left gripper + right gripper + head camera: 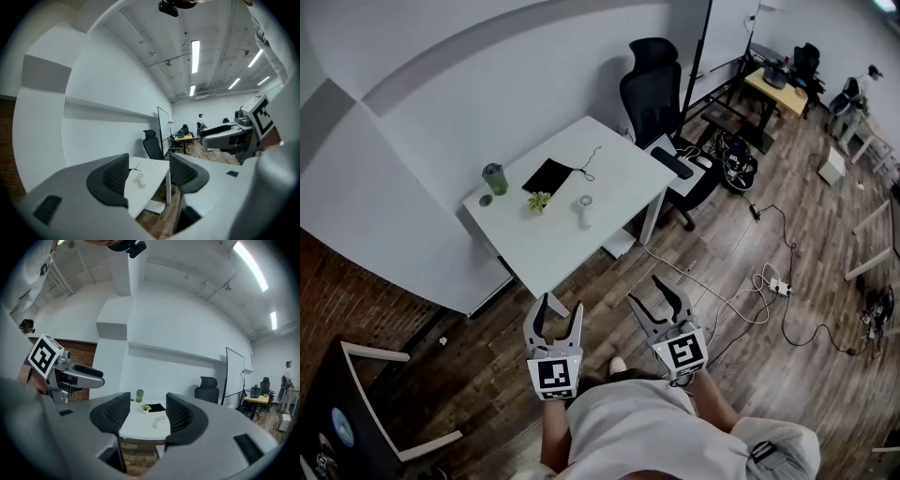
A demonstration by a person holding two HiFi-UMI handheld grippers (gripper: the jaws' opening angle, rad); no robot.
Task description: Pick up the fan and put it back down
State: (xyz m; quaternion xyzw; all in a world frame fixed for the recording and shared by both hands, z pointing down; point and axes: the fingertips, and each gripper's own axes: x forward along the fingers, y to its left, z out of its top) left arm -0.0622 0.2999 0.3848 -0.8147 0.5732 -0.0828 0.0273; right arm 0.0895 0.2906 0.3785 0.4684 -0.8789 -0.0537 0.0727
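Close by fan (584, 206): plant (539, 201), green cup (494, 178)

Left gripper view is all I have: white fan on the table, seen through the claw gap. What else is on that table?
Observer: Head view shows a green tumbler near the far left corner of the table; your view doesn't show it.
Operator: Anything near the fan?
Observer: A small potted plant stands just left of the fan in the head view, not touching it.
Operator: Right claw state?
Observer: In the right gripper view the right claw is open, with nothing between its jaws.
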